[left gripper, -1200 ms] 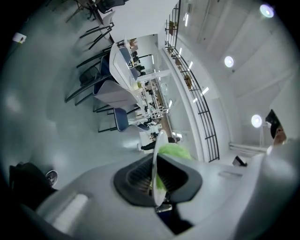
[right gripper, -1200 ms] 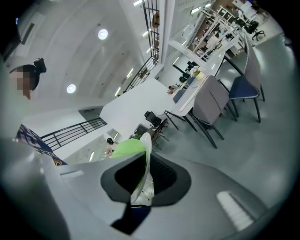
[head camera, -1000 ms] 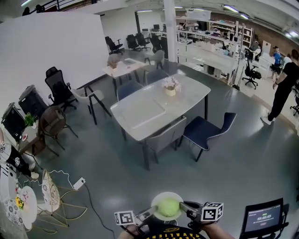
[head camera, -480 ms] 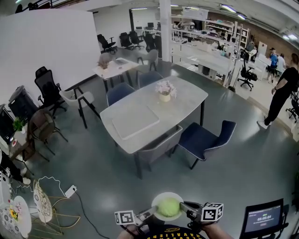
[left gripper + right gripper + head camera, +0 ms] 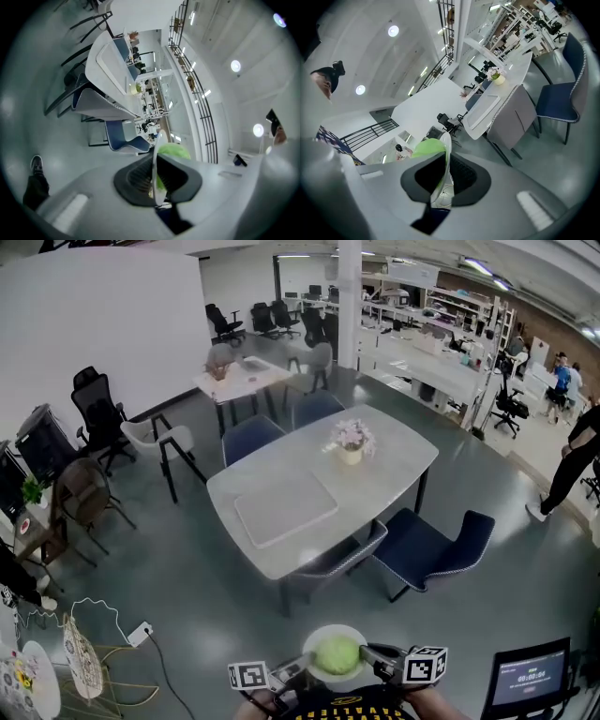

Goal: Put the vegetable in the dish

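left gripper (image 5: 155, 180): black ribbed jaws pinched the thin rim of a round white dish (image 5: 317, 637) | right gripper (image 5: 443, 176): jaws clamped the opposite rim | round pale-green leafy vegetable (image 5: 337, 654) sat in the dish, carried mid-air | gripper bodies partly cut off at head view's bottom edge | long smooth grey table (image 5: 398, 442) well beyond

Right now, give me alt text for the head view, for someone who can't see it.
A white dish holding a round green vegetable is gripped at its rim by the left gripper and right gripper, low in the picture. Beyond stands a grey table with a pot of flowers.
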`<state>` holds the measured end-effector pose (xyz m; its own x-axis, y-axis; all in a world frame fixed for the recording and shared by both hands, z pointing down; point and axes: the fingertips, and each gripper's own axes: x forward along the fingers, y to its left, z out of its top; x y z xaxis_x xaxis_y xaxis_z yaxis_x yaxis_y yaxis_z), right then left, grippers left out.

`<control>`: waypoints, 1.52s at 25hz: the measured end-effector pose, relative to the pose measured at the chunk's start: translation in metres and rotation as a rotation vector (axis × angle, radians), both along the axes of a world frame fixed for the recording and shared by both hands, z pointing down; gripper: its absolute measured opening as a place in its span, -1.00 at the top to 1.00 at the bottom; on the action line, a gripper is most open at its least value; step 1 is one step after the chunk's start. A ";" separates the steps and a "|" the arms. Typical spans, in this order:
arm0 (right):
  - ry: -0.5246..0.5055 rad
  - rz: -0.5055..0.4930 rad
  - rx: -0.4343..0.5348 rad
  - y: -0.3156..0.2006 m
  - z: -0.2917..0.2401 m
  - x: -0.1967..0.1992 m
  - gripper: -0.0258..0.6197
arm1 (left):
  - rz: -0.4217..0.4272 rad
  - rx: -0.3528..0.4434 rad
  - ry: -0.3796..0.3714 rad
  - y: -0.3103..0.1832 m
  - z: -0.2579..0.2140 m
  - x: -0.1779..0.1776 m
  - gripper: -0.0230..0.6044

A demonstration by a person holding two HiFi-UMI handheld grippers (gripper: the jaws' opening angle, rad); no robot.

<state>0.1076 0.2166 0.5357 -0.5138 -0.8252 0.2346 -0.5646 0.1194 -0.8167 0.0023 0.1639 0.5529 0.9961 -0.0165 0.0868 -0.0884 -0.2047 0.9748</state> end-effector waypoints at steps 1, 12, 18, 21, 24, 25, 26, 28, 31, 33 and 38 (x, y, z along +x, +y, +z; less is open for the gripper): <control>0.000 -0.009 0.000 -0.012 0.000 0.000 0.82 | -0.011 -0.008 0.004 -0.010 -0.001 0.000 0.87; -0.024 -0.160 -0.022 -0.111 0.003 0.010 0.82 | -0.147 -0.011 -0.031 -0.094 0.001 0.003 0.87; -0.028 -0.284 -0.008 -0.183 0.004 0.040 0.82 | -0.268 -0.002 -0.047 -0.152 0.003 0.030 0.87; -0.024 -0.338 0.005 -0.220 0.001 0.071 0.82 | -0.314 0.014 -0.047 -0.183 -0.001 0.060 0.87; -0.024 -0.379 0.011 -0.251 -0.005 0.101 0.82 | -0.359 0.040 -0.073 -0.209 -0.006 0.087 0.87; -0.024 -0.392 0.013 -0.261 -0.007 0.109 0.82 | -0.374 0.048 -0.086 -0.217 -0.007 0.094 0.87; -0.024 -0.406 0.015 -0.271 -0.008 0.116 0.83 | -0.390 0.048 -0.085 -0.225 -0.009 0.102 0.87; -0.028 -0.436 0.014 -0.289 -0.009 0.127 0.83 | -0.425 0.029 -0.062 -0.238 -0.012 0.114 0.87; -0.036 -0.481 0.004 -0.302 -0.005 0.135 0.83 | -0.469 0.017 -0.061 -0.246 -0.009 0.122 0.87; -0.041 -0.511 -0.003 -0.313 -0.002 0.140 0.83 | -0.499 0.012 -0.067 -0.253 -0.006 0.127 0.87; -0.056 -0.566 -0.024 -0.347 0.007 0.145 0.83 | -0.550 -0.004 -0.085 -0.278 0.002 0.133 0.87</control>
<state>0.2524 -0.1303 0.5429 -0.8865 -0.4125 0.2096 -0.3737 0.3713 -0.8500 0.1353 -0.1142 0.5547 0.8302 -0.5316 0.1679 -0.2600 -0.1027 0.9601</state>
